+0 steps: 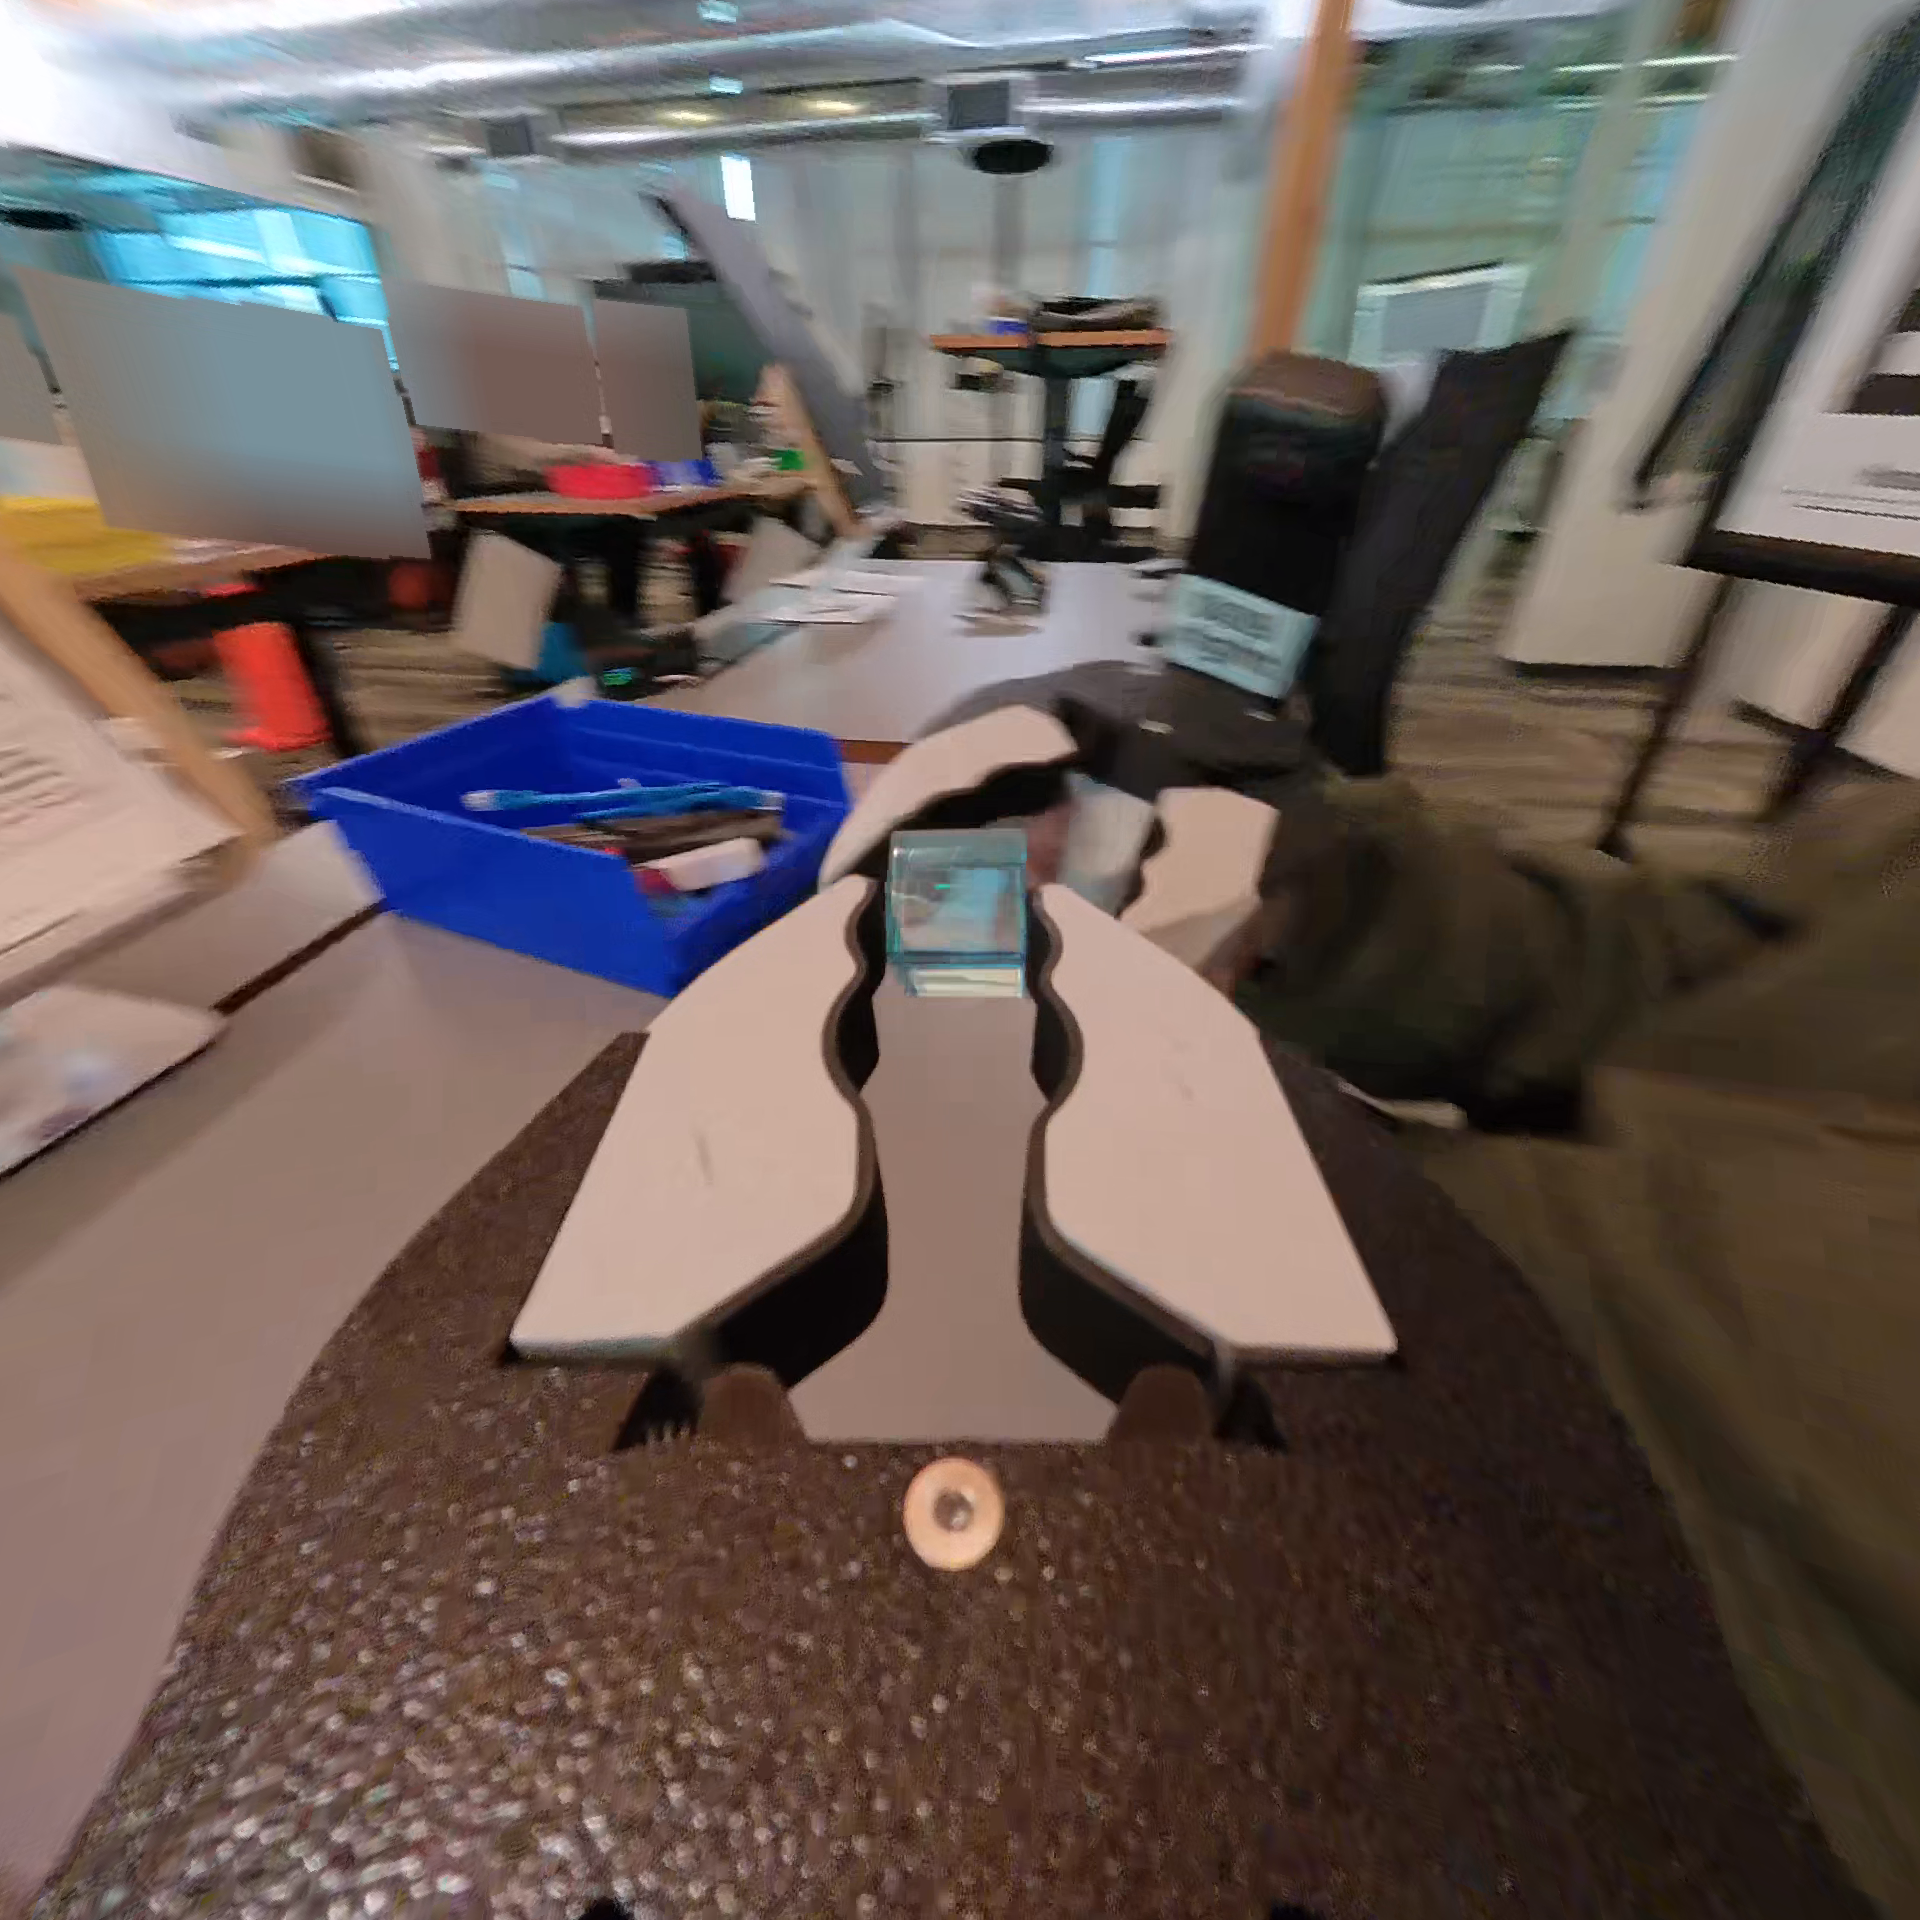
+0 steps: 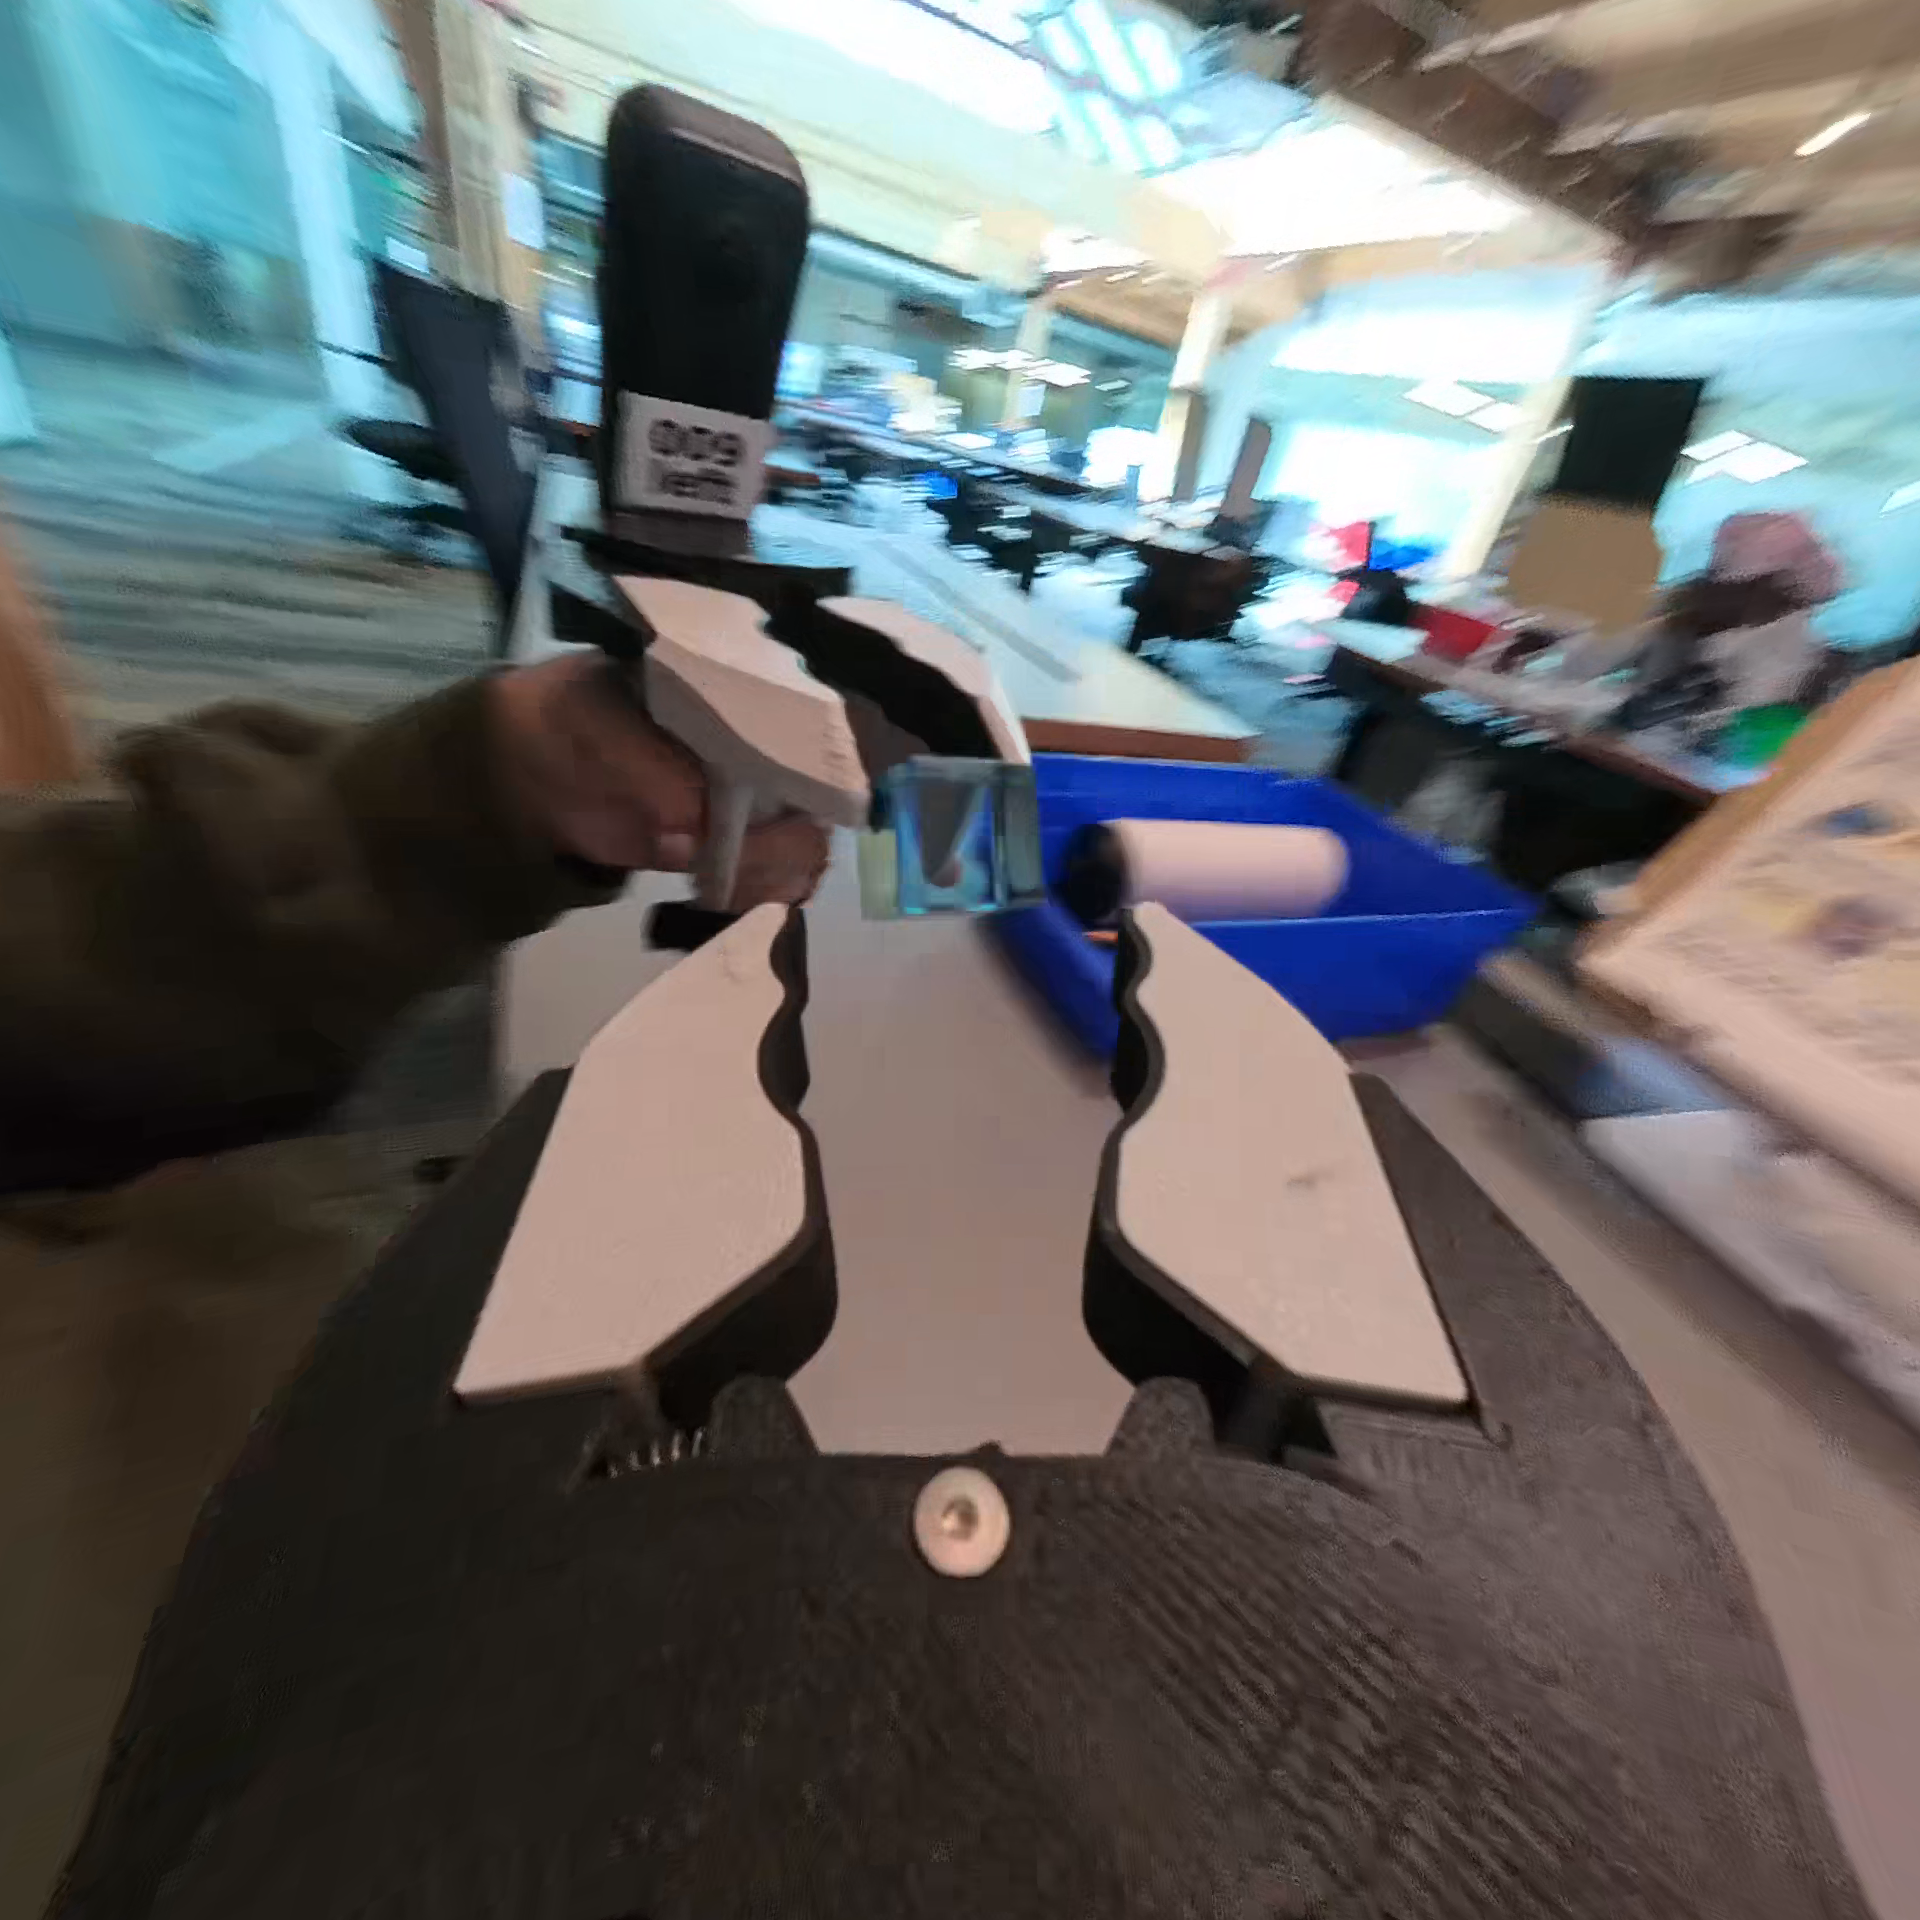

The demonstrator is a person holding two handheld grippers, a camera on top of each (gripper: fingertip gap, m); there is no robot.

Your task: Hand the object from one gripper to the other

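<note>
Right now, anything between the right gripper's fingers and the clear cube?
Nothing visible. The clear cube is pinched at the tips of the left gripper, and the right gripper is open just short of it with an unobstructed gap. The blue bin and white roll lie behind the cube.

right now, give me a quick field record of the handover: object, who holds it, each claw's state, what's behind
object: clear cube, bluish tint
held by: left claw, pinched at its fingertips
left claw state: shut on the cube
right claw state: open, fingers either side of the cube's line, not yet touching it
handover: not done
background: blue bin on the table, white roll in it
</note>
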